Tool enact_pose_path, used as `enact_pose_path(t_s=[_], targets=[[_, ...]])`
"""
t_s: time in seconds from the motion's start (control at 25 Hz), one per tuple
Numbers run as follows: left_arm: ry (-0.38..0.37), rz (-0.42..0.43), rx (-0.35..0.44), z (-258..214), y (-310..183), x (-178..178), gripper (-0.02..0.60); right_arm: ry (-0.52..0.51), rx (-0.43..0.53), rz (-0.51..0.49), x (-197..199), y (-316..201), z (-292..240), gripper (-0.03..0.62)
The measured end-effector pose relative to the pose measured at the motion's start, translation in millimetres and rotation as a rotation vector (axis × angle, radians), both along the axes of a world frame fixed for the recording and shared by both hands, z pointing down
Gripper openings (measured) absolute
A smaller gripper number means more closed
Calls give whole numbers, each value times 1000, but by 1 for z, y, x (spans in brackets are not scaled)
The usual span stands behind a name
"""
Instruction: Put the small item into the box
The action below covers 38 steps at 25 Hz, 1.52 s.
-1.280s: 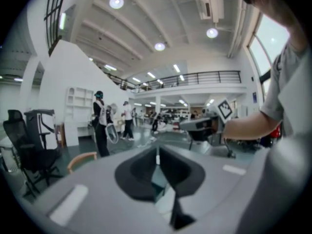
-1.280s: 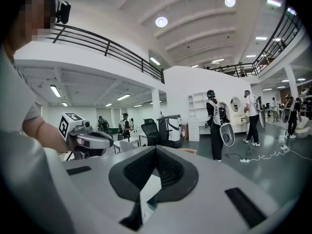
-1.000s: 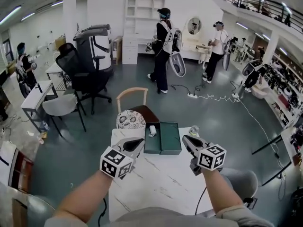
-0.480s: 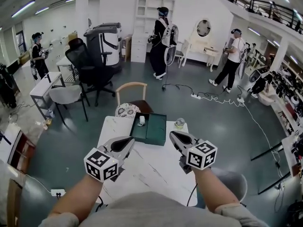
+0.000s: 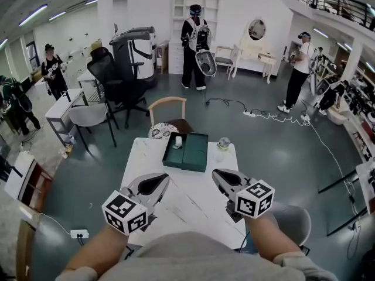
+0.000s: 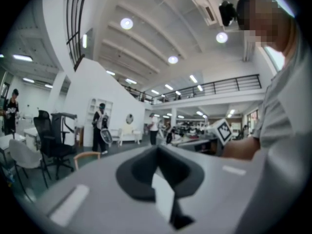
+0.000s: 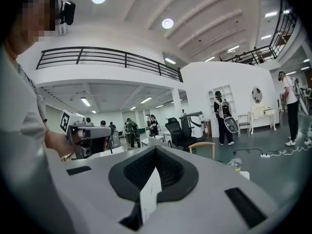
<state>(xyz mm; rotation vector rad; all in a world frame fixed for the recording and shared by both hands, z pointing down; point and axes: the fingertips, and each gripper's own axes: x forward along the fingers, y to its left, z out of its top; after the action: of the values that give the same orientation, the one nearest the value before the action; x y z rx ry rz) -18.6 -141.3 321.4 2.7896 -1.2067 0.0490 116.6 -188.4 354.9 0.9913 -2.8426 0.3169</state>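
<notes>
A dark green box (image 5: 193, 153) lies open at the far end of the white marble table (image 5: 187, 204). A small white item (image 5: 177, 141) stands in its left half, near the far edge. My left gripper (image 5: 157, 181) and right gripper (image 5: 221, 175) hover side by side over the near half of the table, well short of the box. Both are shut and hold nothing. In the left gripper view the jaws (image 6: 157, 152) meet, with the right gripper's marker cube (image 6: 224, 130) beyond. In the right gripper view the jaws (image 7: 155, 152) are also together.
A clear glass object (image 5: 223, 143) stands right of the box. A wooden chair (image 5: 167, 107) with a patterned cushion (image 5: 162, 131) sits at the table's far end. A grey stool (image 5: 293, 218) is at my right. Office chairs, desks and several people stand beyond.
Both grippers have drawn back toward me, away from the box, and stayed shut. The box and the white item lie farther off in view.
</notes>
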Motion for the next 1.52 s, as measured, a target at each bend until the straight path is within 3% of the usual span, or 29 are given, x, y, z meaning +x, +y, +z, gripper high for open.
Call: enact_pose_path(t_s=[0.36, 0.68, 1.52], targets=[[2, 31, 38, -7, -9, -65, 6, 3, 14, 104, -29, 11, 2, 8], [30, 12, 11, 6, -21, -110, 6, 30, 27, 151, -48, -3, 4, 8], [71, -18, -7, 13, -19, -112, 6, 8, 7, 106, -51, -14, 7, 8]])
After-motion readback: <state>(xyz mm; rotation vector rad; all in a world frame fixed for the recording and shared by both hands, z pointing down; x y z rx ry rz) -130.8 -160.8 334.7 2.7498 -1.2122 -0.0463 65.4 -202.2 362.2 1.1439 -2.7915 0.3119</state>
